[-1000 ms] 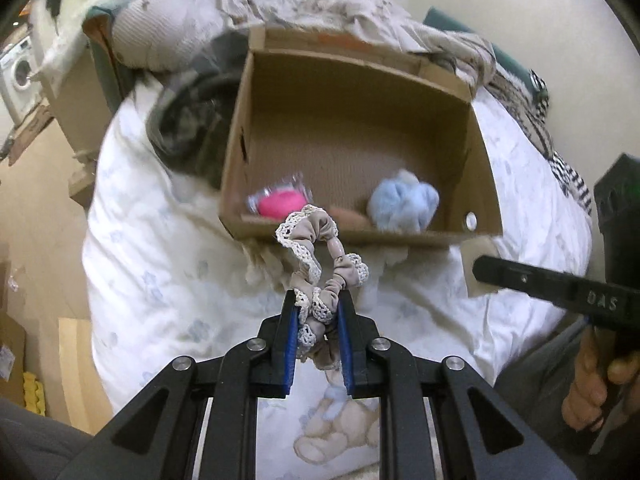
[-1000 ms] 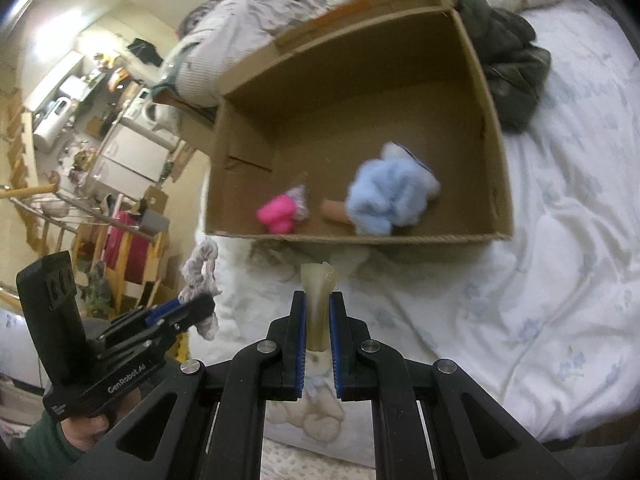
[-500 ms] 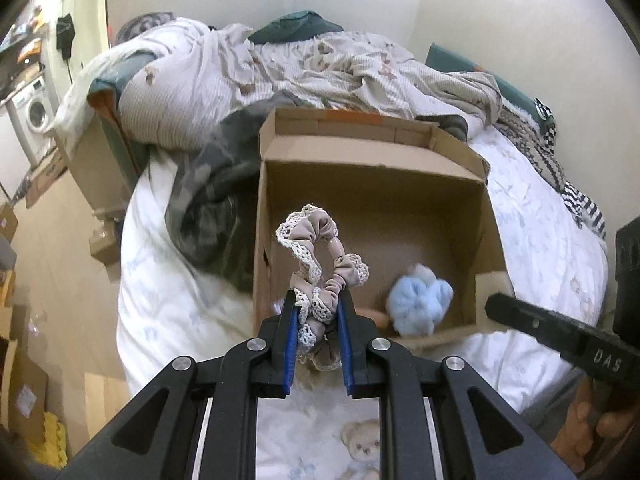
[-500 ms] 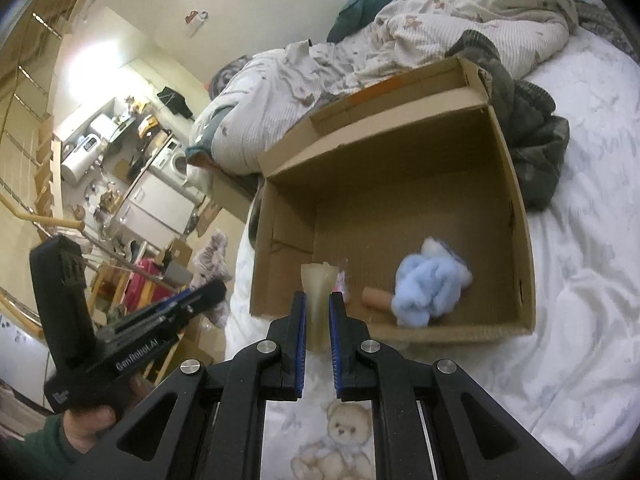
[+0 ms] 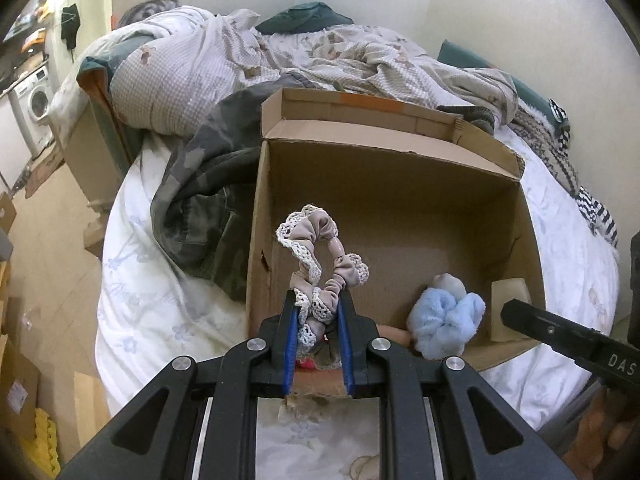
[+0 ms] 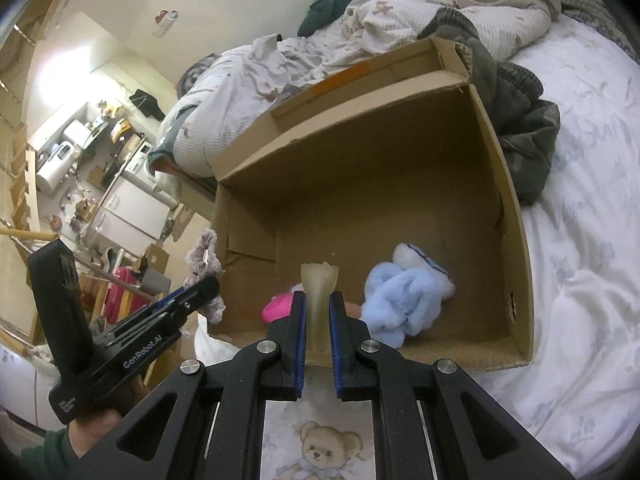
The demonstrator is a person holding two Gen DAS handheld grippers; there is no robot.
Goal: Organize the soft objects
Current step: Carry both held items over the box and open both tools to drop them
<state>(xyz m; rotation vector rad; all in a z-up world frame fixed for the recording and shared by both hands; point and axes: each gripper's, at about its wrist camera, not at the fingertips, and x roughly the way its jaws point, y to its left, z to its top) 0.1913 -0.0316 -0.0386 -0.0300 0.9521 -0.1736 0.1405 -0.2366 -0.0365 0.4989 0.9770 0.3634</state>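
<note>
An open cardboard box stands on the bed; it also shows in the right wrist view. Inside lie a fluffy light-blue soft toy and a pink soft object. My left gripper is shut on a beige lace-trimmed scrunchie, held over the box's near left corner; it also shows in the right wrist view. My right gripper is shut on a pale yellowish soft piece, held over the box's near edge.
A rumpled quilt and a dark camouflage garment lie behind and left of the box. The white bed sheet has a teddy-bear print at the near edge. Floor and appliances lie left of the bed.
Both grippers have moved forward, toward the box, each keeping hold of its object. The scrunchie and the yellowish piece now hang over the box's near edge instead of in front of it.
</note>
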